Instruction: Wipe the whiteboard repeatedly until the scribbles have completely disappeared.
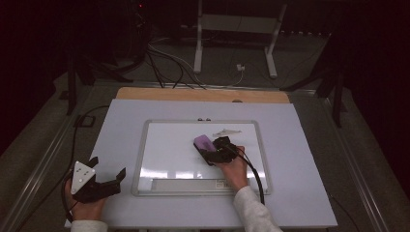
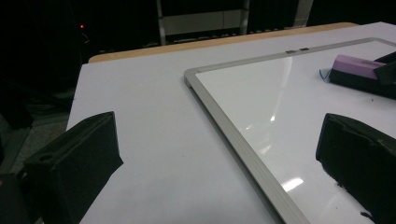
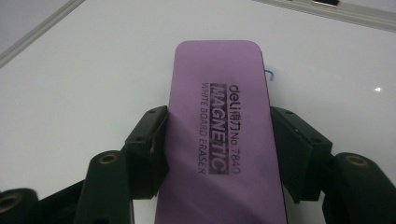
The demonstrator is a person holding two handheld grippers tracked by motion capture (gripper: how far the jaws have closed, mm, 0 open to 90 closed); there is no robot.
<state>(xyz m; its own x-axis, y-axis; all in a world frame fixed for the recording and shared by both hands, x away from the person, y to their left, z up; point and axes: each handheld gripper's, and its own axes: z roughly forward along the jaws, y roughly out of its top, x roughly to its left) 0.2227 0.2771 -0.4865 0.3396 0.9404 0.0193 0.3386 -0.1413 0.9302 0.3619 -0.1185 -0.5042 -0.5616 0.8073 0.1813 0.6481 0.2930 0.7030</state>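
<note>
My right tongs (image 1: 212,146) clamp the purple eraser (image 1: 204,142) on the whiteboard (image 1: 159,145); my left tongs (image 1: 107,170) rest spread on the tabletop (image 1: 300,193).

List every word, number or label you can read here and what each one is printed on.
"deli" with two Chinese characters too blurred to read, then "No. 7840": on the purple eraser, top line.
"MAGNETIC": on the eraser, boxed middle line.
"WHITE BOARD ERASER": on the eraser, bottom line.
Small label on the whiteboard bottom tray: too small to read.
Faint blue mark beside the eraser: a pen stroke, not text.
</note>
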